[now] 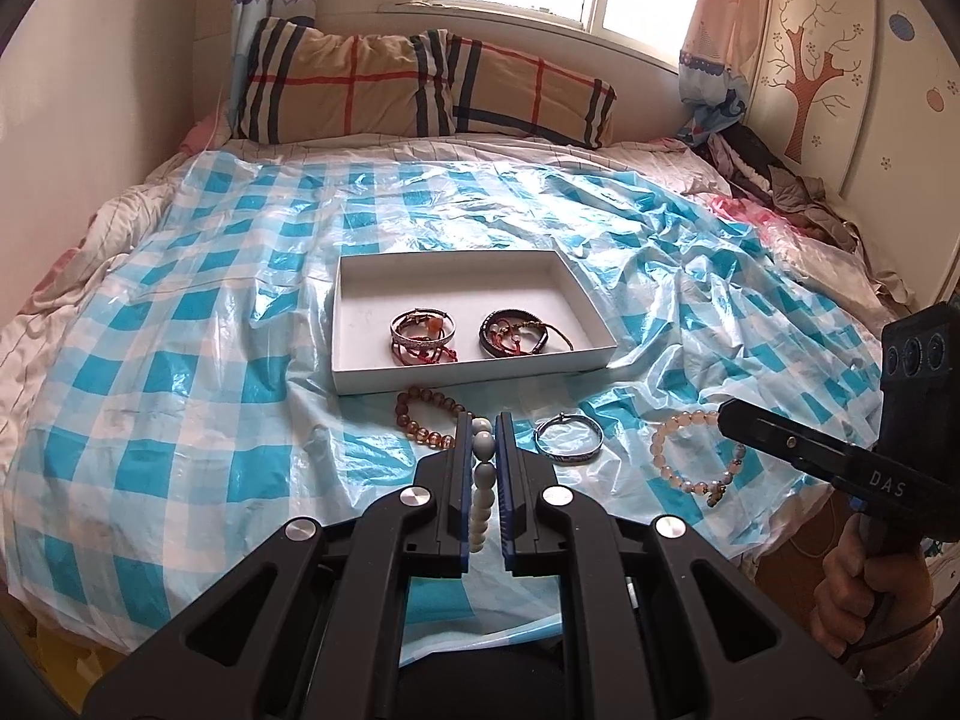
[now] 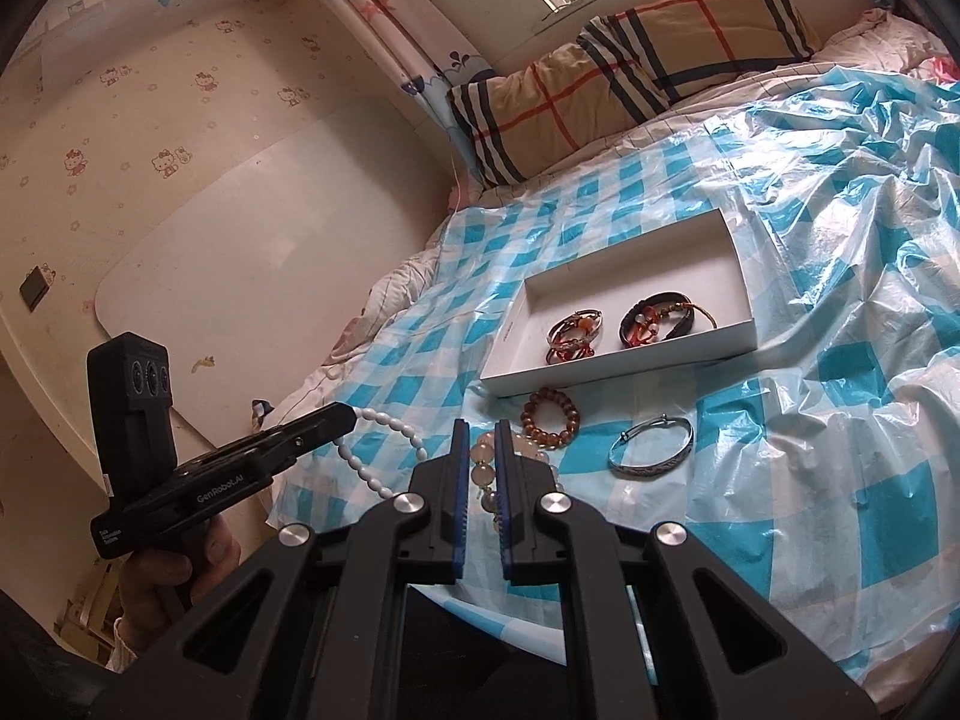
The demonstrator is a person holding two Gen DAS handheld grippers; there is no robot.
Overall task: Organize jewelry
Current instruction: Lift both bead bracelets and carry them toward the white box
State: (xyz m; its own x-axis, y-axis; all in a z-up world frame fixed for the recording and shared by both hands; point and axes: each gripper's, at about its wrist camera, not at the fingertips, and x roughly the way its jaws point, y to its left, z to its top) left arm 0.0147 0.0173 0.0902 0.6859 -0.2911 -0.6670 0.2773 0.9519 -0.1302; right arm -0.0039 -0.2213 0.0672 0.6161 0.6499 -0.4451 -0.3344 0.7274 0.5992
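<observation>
Gripping a white bead bracelet [image 1: 483, 483] between nearly closed fingers, the left gripper [image 1: 483, 420] holds it above the checked sheet [image 1: 180, 360], near the white box [image 1: 354, 324]. The right gripper [image 2: 482, 427] has its fingers narrowly parted around the pink bead bracelet [image 2: 483, 471], though whether they pinch it I cannot tell. Two bracelet bundles [image 1: 423, 333] [image 1: 519, 333] lie inside the box, while an amber bracelet [image 1: 420, 414] and a silver bangle [image 1: 569, 438] lie on the sheet just near of it, the bangle to the right.
</observation>
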